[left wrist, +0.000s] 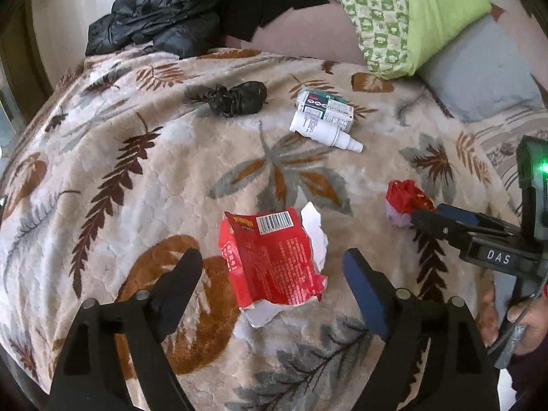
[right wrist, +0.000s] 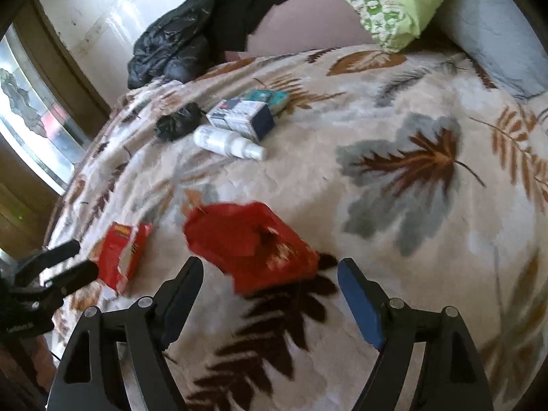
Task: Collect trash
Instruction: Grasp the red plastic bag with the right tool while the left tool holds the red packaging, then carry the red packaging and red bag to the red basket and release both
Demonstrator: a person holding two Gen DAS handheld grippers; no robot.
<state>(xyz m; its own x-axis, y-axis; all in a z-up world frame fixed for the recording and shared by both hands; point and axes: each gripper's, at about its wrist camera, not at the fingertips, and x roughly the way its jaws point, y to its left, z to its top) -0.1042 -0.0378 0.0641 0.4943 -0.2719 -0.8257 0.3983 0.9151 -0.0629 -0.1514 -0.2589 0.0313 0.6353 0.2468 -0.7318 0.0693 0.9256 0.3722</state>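
Covering bed: leaf-print blanket (left wrist: 144,178) | window (right wrist: 30,126) left | both grippers' fingers released

Soft daylight from the window (right wrist: 30,113) — fisheye-bent edges, right view blurred.

Both wrist views look steeply down, close, sharing the blanket (left wrist: 144,178).

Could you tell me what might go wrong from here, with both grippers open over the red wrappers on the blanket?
The left gripper may pinch the plush blanket beneath the flat torn red packet. The crumpled red wrapper before the right gripper could slip aside. The white spray bottle might roll.
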